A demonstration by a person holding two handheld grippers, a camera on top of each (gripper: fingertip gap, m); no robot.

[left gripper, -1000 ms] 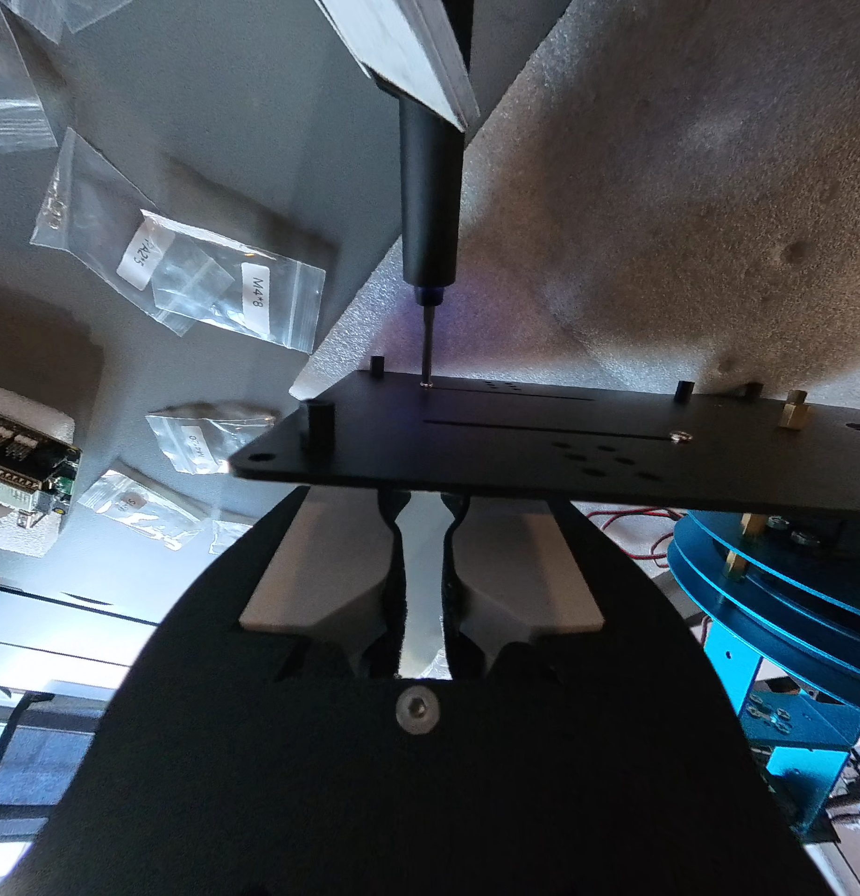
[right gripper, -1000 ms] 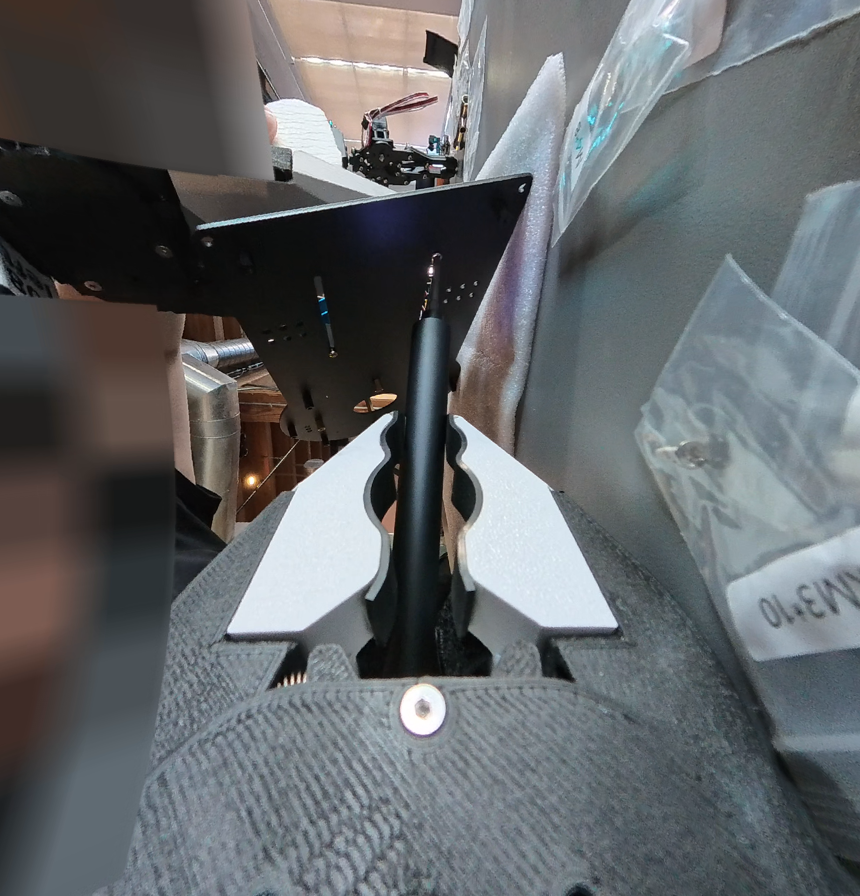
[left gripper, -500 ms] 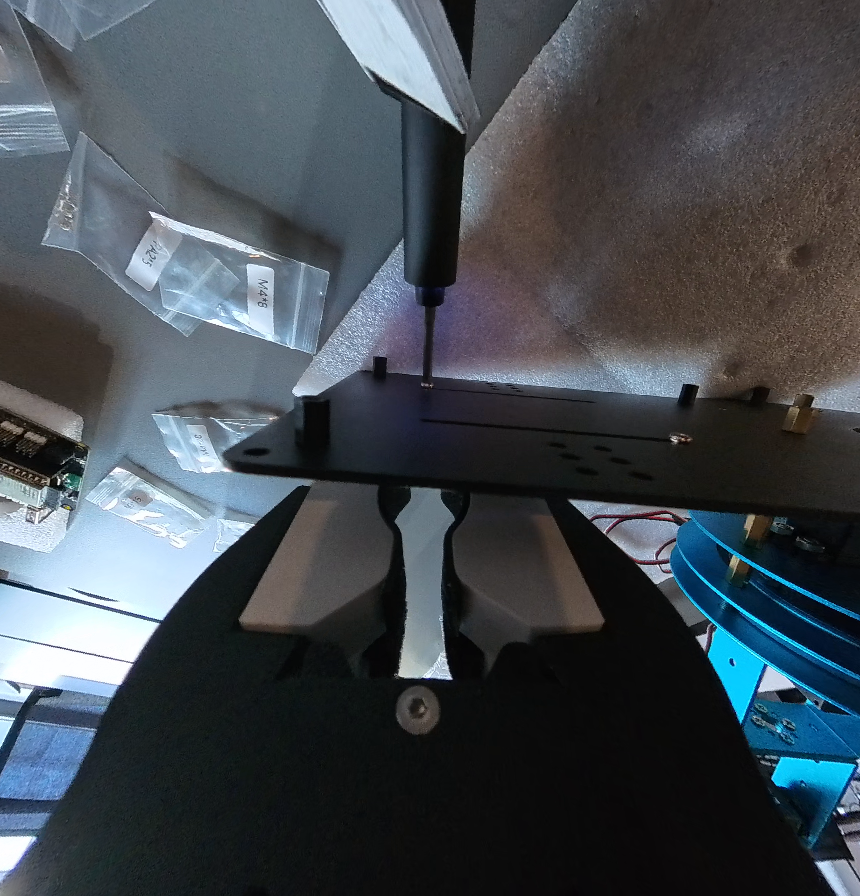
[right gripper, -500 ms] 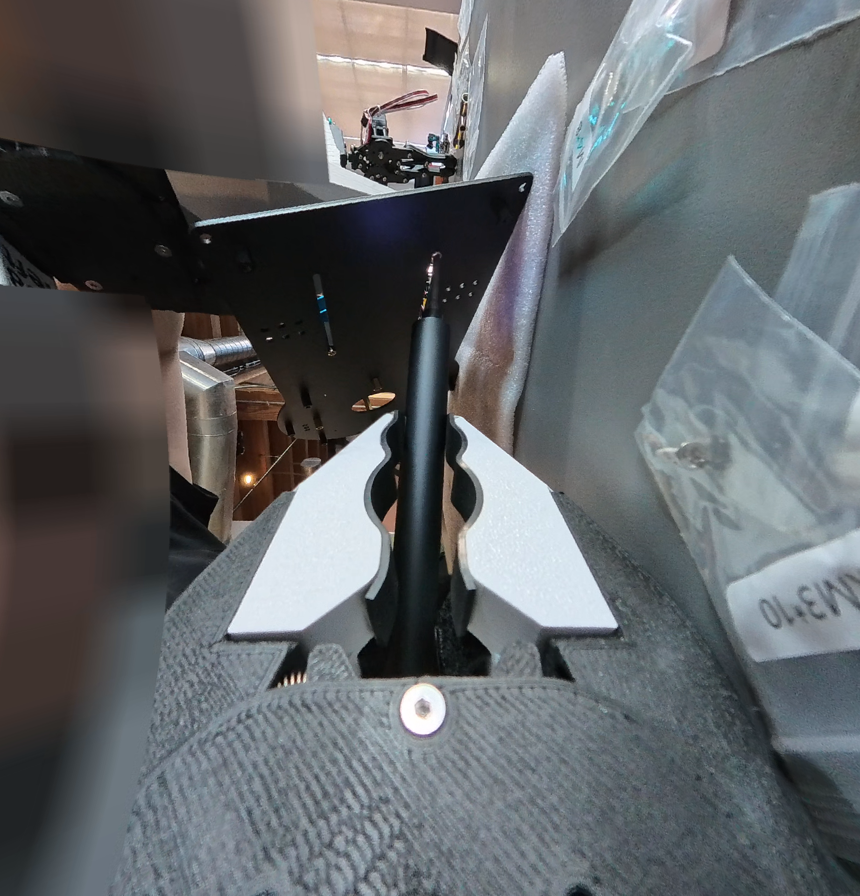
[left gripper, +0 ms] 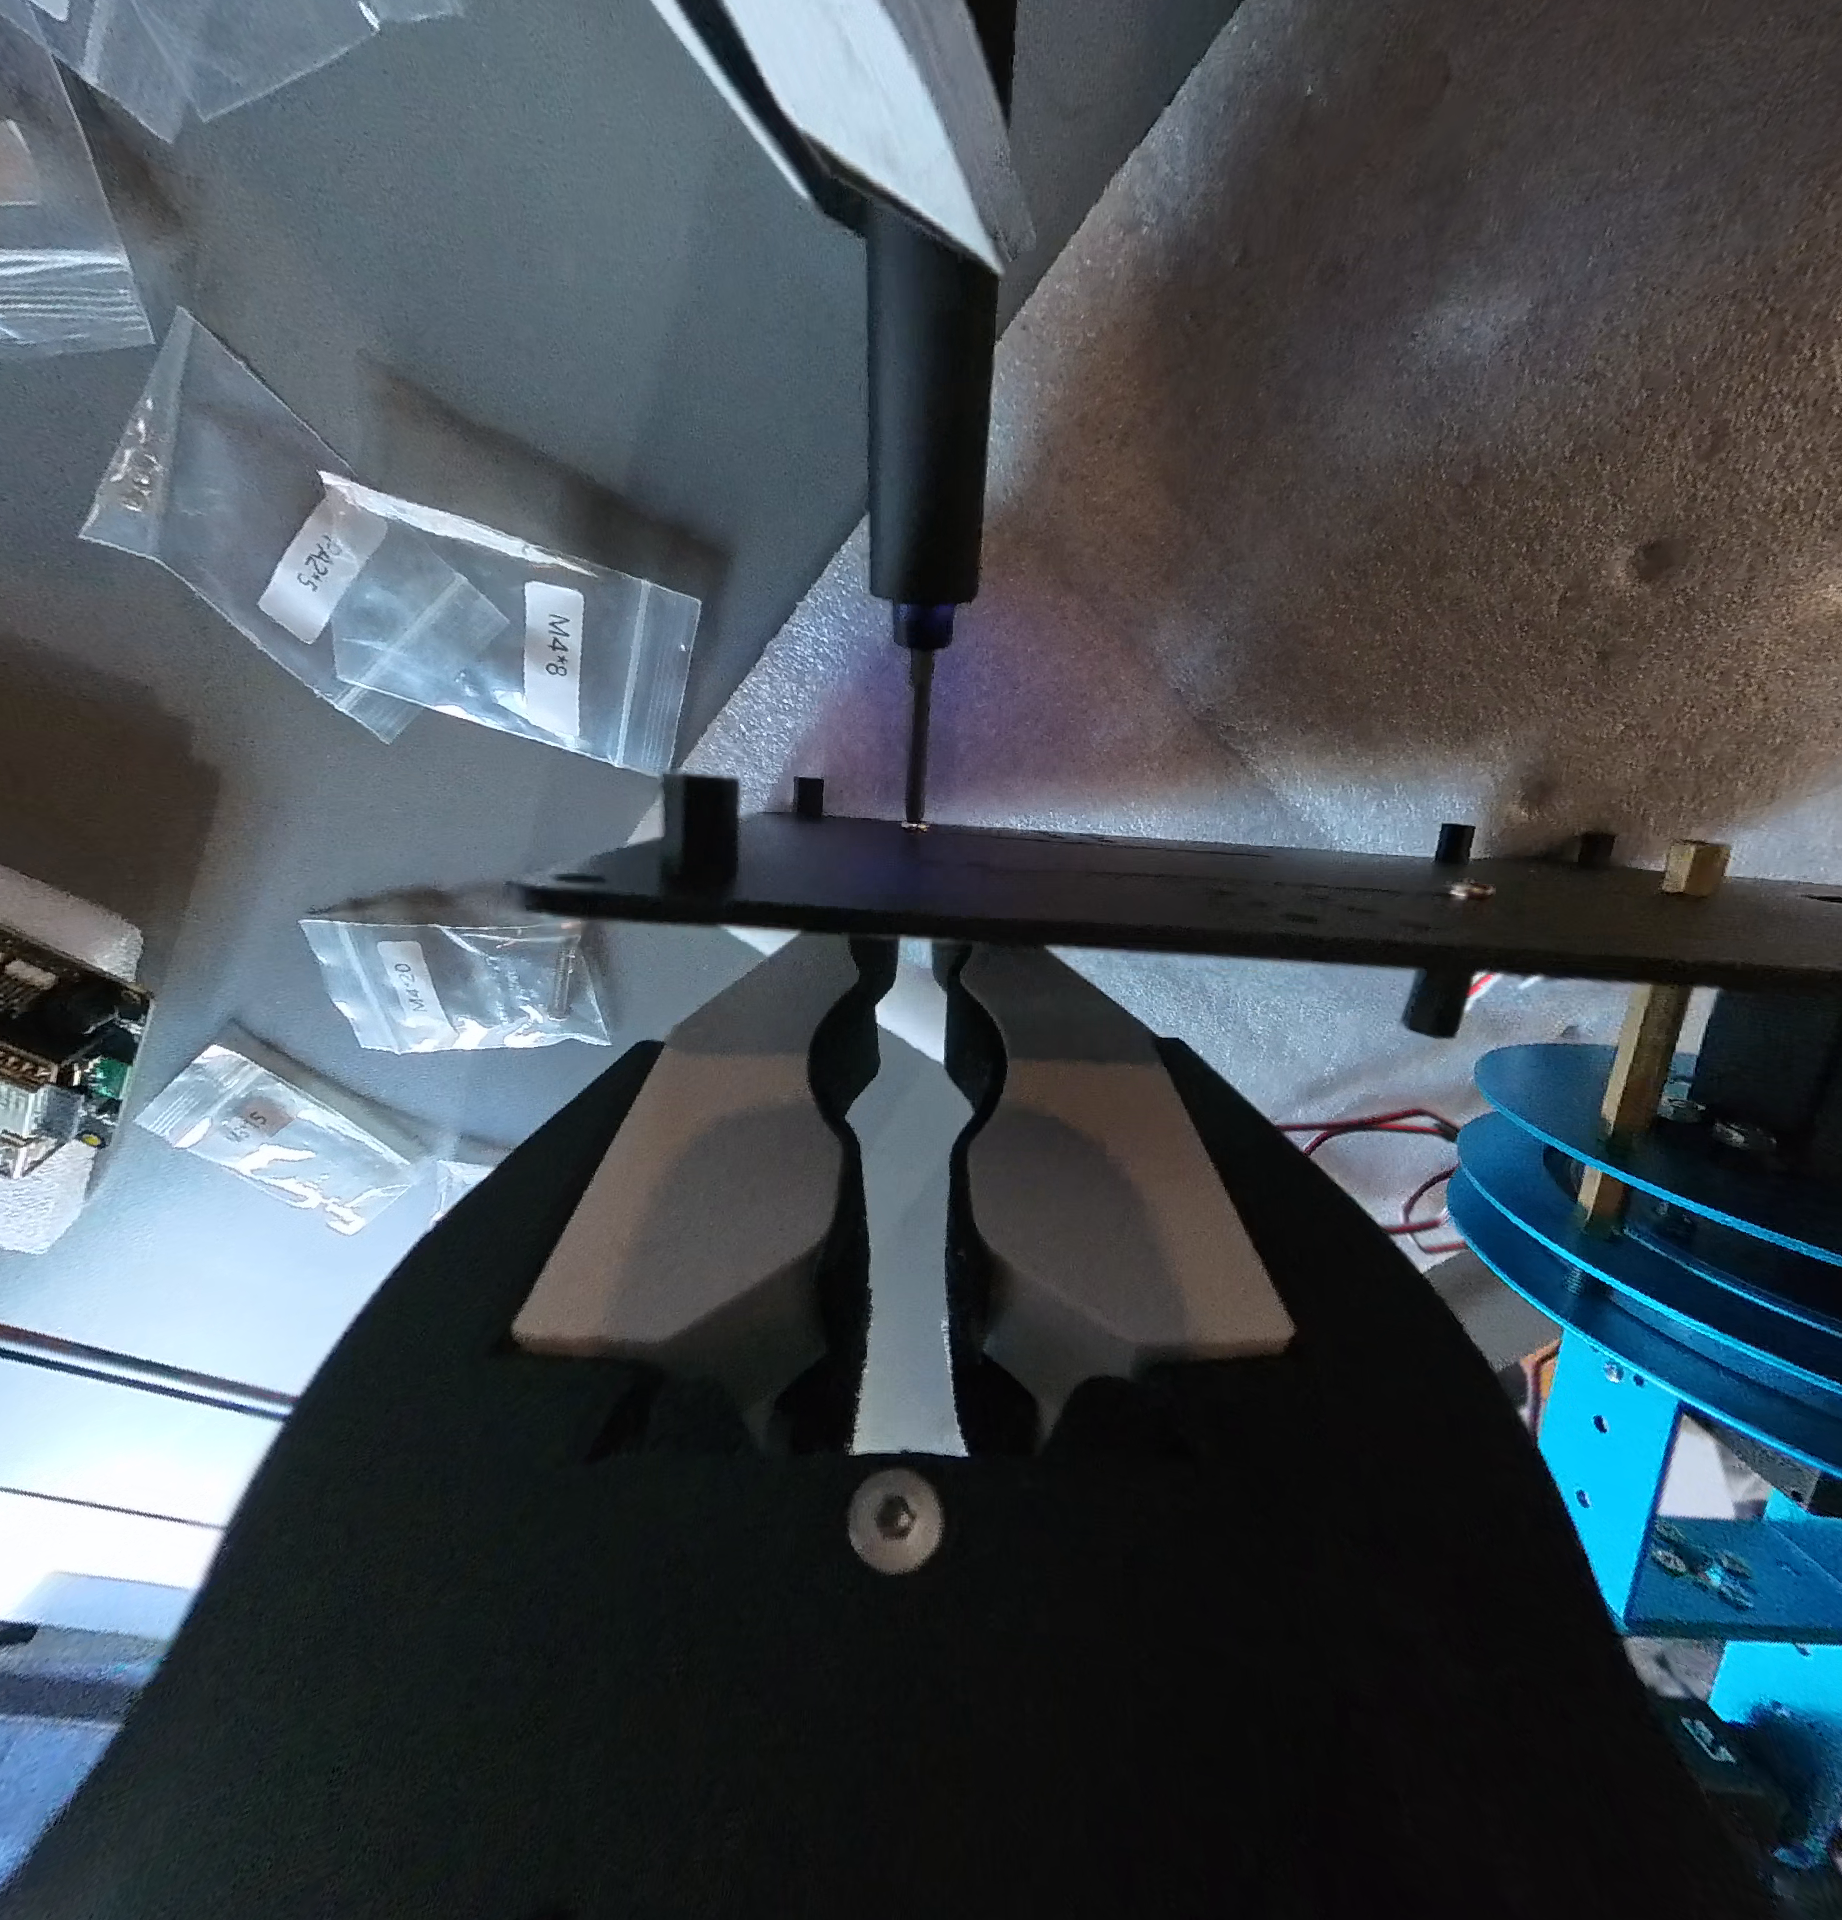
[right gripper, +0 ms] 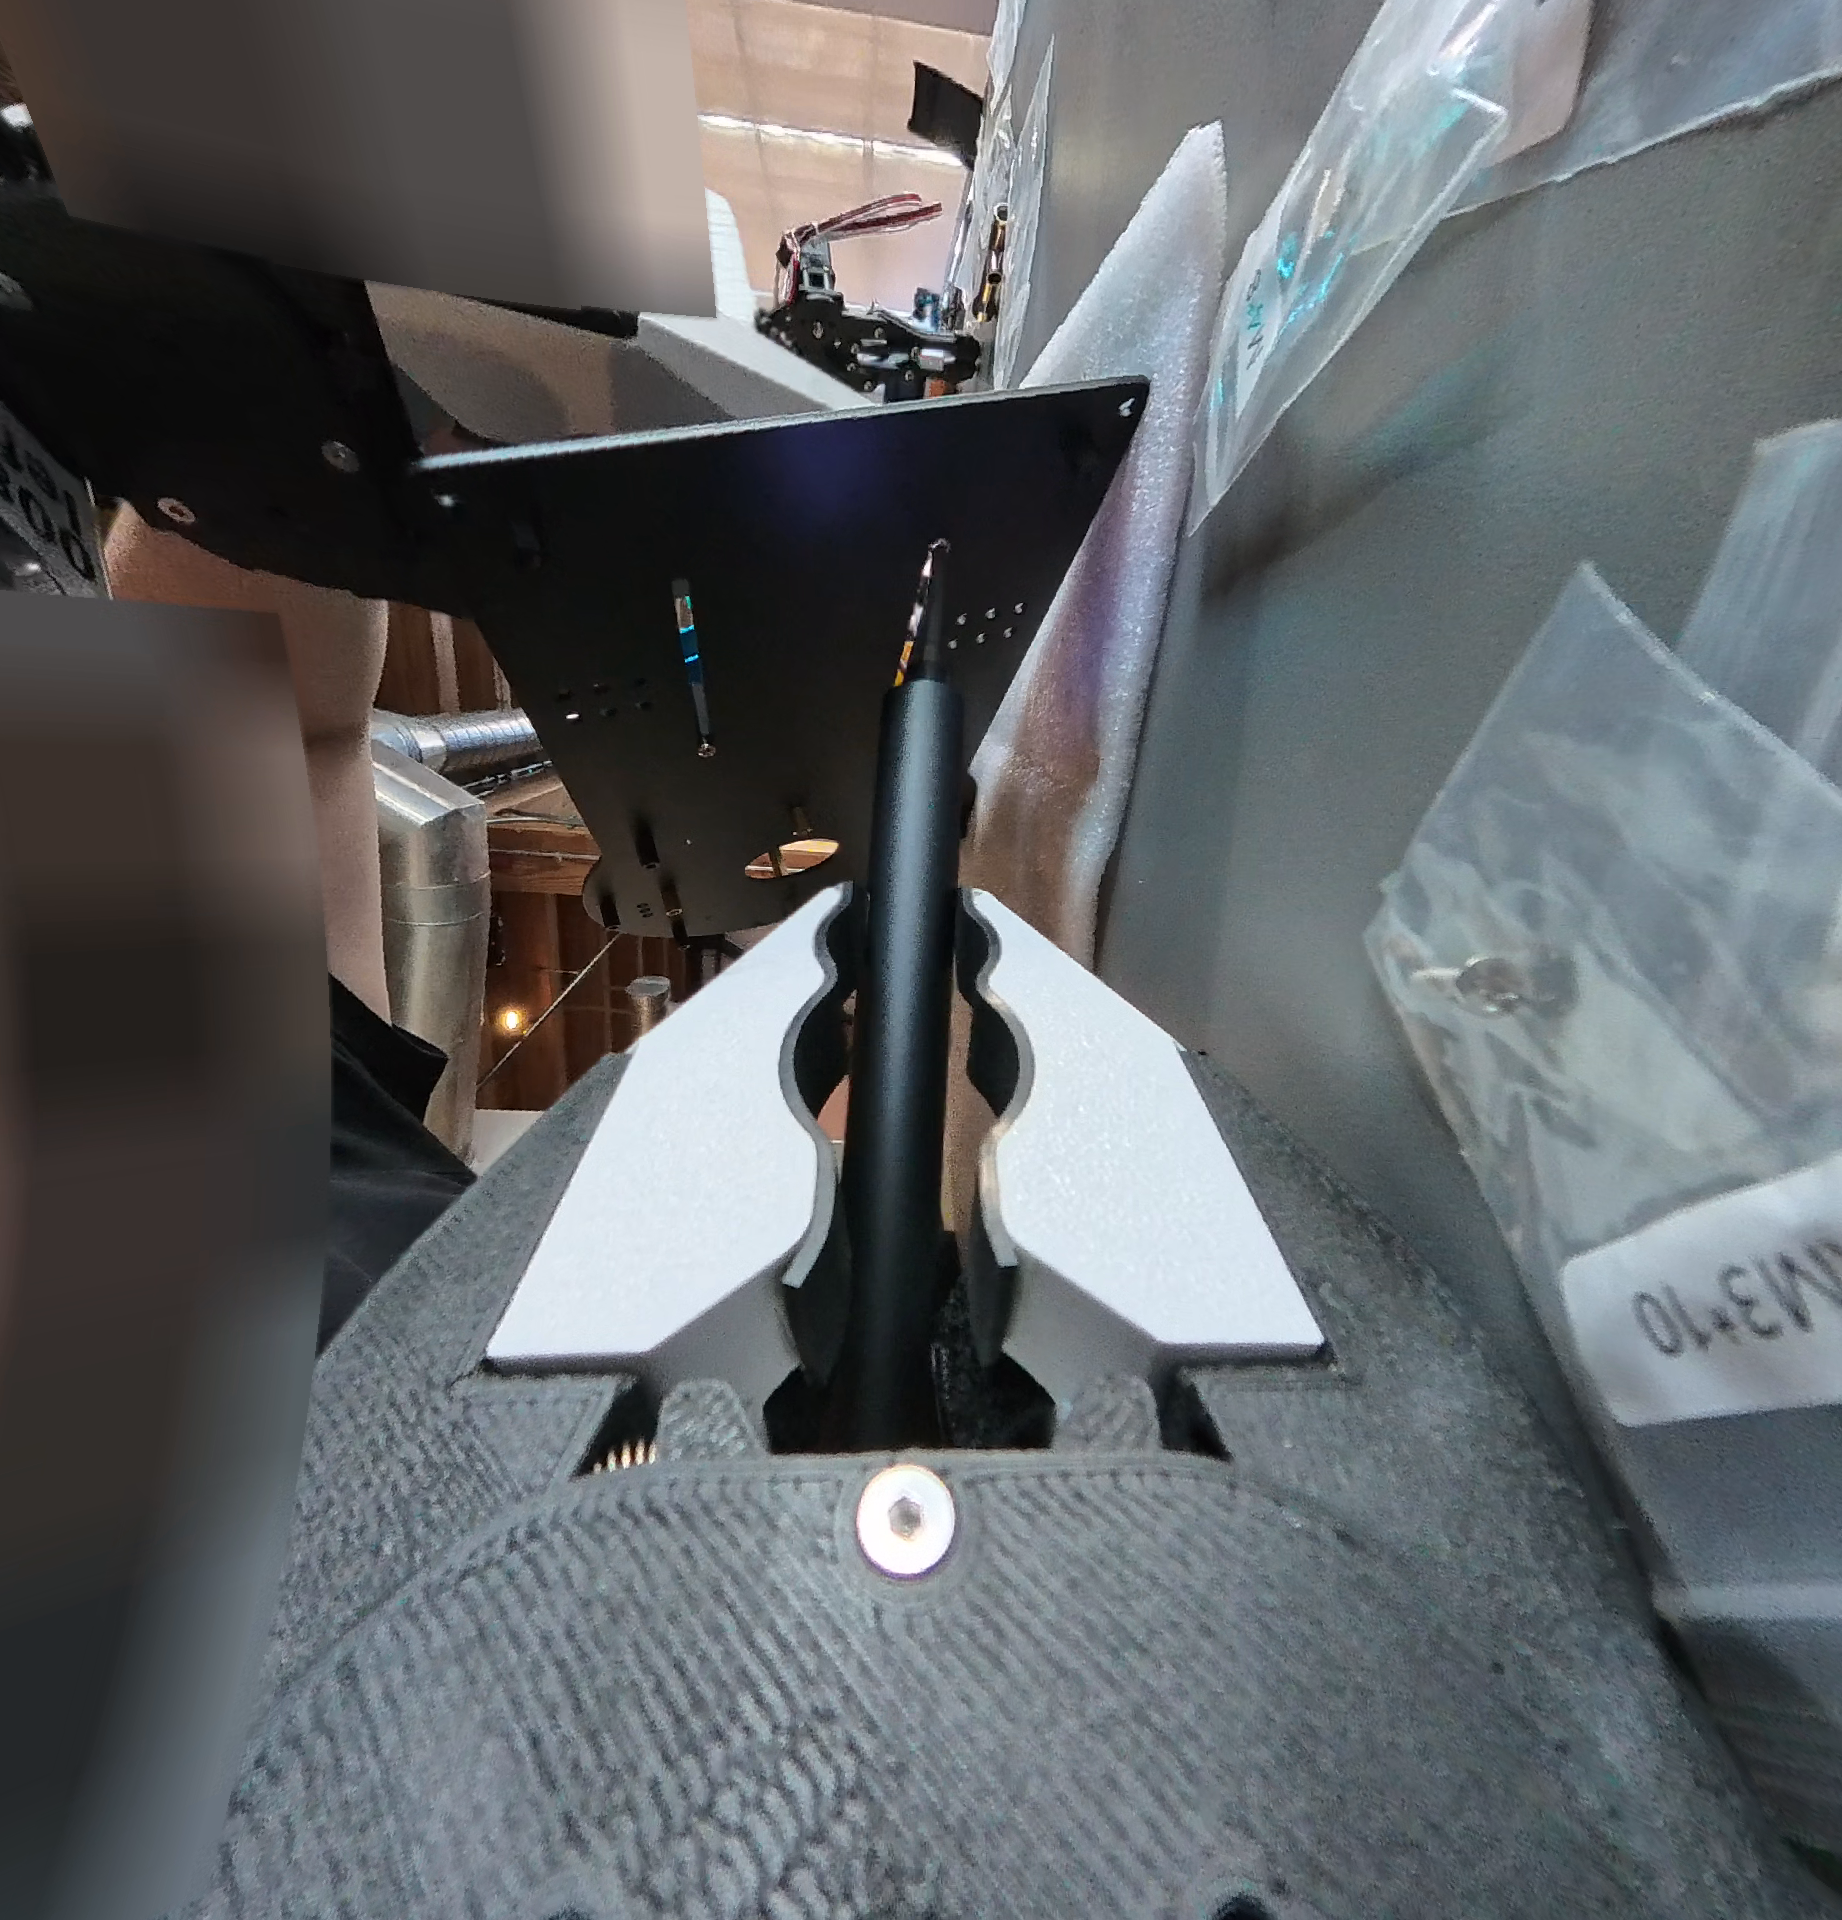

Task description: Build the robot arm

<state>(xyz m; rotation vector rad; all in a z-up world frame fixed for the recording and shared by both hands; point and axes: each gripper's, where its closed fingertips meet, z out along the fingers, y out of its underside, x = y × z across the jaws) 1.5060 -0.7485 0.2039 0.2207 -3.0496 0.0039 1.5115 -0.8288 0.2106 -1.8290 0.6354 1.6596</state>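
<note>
A flat black plate [left gripper: 1208, 904] with slots, holes and short black standoffs lies across the left wrist view, seen almost edge-on. My left gripper [left gripper: 912, 961] sits just under its near edge. Its jaws are closed to a narrow slit, and the plate hides the tips. My right gripper [right gripper: 901, 914] is shut on a slim black powered screwdriver [right gripper: 901, 935]. The screwdriver [left gripper: 927, 416] comes down from above, and its bit rests on a small screw [left gripper: 915, 826] near the plate's left end. The plate also shows in the right wrist view [right gripper: 792, 520], with the left gripper's fingers [right gripper: 709, 364] behind its far edge.
The plate's right end stands on brass standoffs over a blue metal chassis [left gripper: 1675, 1247] with red wires [left gripper: 1364, 1132]. A foam sheet [left gripper: 1416, 416] lies beneath. Several small zip bags of hardware [left gripper: 429, 623] and a circuit board [left gripper: 23, 1039] lie on the grey surface. More bags [right gripper: 1675, 1039] crowd the right side. The gap from one gripper's tips to the other's is roughly 9 cm.
In the left wrist view the plate now looks more edge-on and more of my left fingers shows beneath it. The screwdriver bit stays on the same screw.
</note>
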